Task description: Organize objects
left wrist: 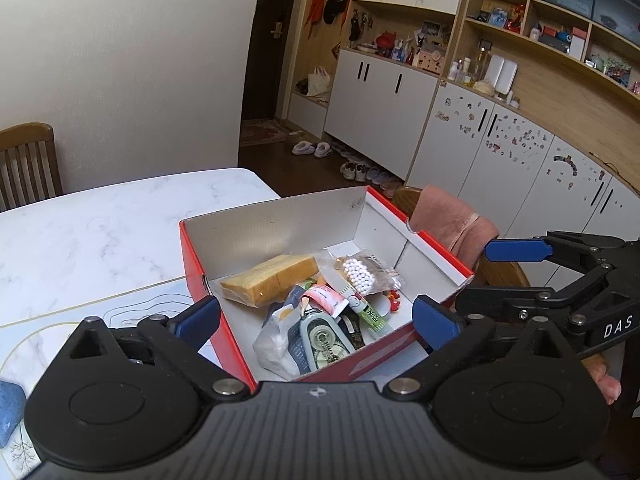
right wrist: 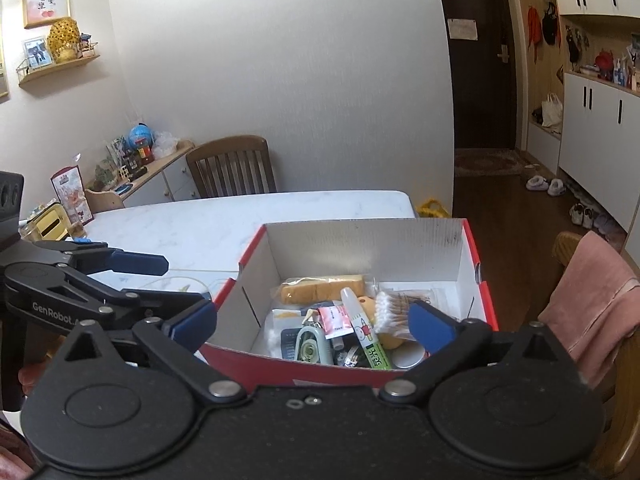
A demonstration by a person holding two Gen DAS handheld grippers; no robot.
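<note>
Both hand-held tools tilt downward toward an open red box (left wrist: 432, 252) that sits on the white marble table (left wrist: 100, 232), at its edge. The left gripper (left wrist: 316, 320) has its blue-padded fingers (left wrist: 200, 314) spread wide, with nothing between them; the near left corner of the box lies just ahead of and below its left pad, and the box's contents fill the gap between the pads in that camera's view. The right gripper (right wrist: 316, 322) is likewise wide apart and empty, one pad over the box's near left wall and the other over its right side. In the left wrist view the right gripper shows to the right of the box, its pads parted and level, and some fingers of the hand carrying it peek out below it. Inside the box, ahead of both grippers, lie a wrapped loaf of bread (left wrist: 268, 280), a bag of cotton swabs (left wrist: 360, 274), a correction tape dispenser (left wrist: 322, 340), a green-labelled tube (right wrist: 370, 334) and other small packets. A chair draped with a pink cloth (left wrist: 448, 220) stands just beyond the box on the right.
</note>
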